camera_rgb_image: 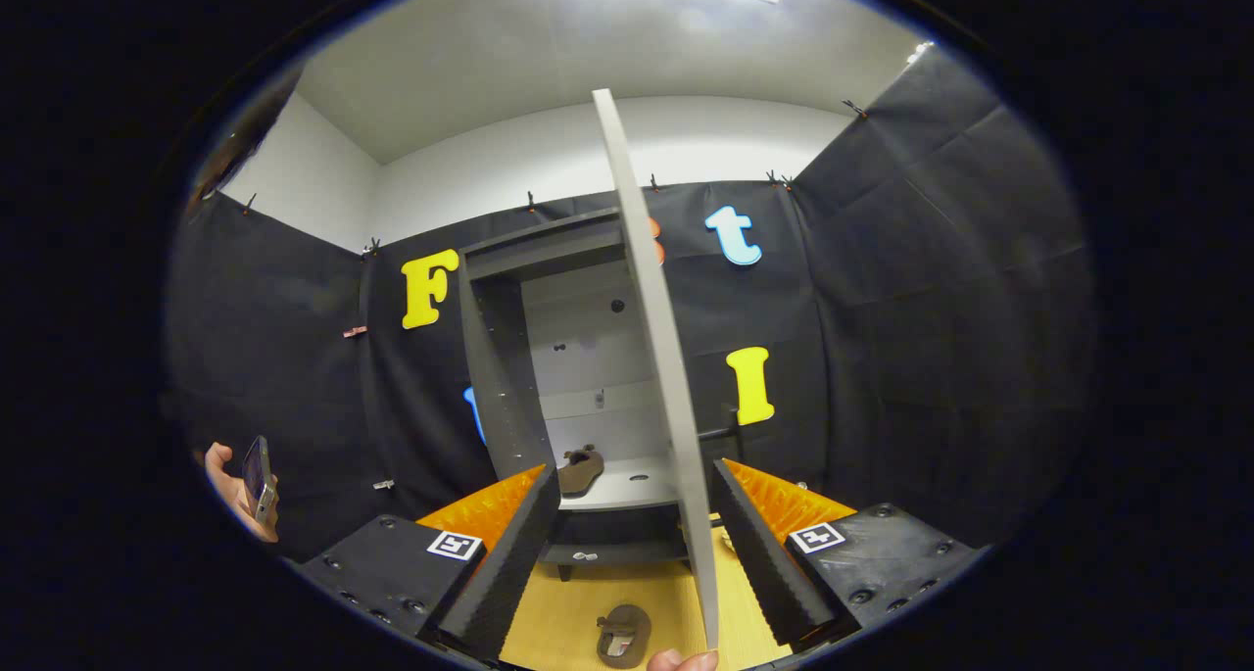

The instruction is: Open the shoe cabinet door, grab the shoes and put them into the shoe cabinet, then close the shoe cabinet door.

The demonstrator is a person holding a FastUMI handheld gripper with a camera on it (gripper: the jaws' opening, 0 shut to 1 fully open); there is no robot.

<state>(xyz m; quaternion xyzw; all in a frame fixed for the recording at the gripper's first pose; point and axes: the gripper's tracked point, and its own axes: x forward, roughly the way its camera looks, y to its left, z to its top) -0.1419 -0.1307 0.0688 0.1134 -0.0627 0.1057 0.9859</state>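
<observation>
Gripper view: cabinet door (654, 358) stands open edge-on mid-frame between spread, empty jaws, so one shoe (580, 470) already rests on the shelf (627, 493). Second shoe (623, 636) waits on the floor at bottom centre.

The gripper (635, 544) has two wedge-shaped fingers (509, 563) with ribbed, sawtooth inner faces. Each sits on a dark, flat-topped block fixed with round screws and carrying a small square black-and-white marker (456, 544). Beside it a bare hand (235, 490) shows; whether a sleeve follows is unclear at the blurred edge.
</observation>
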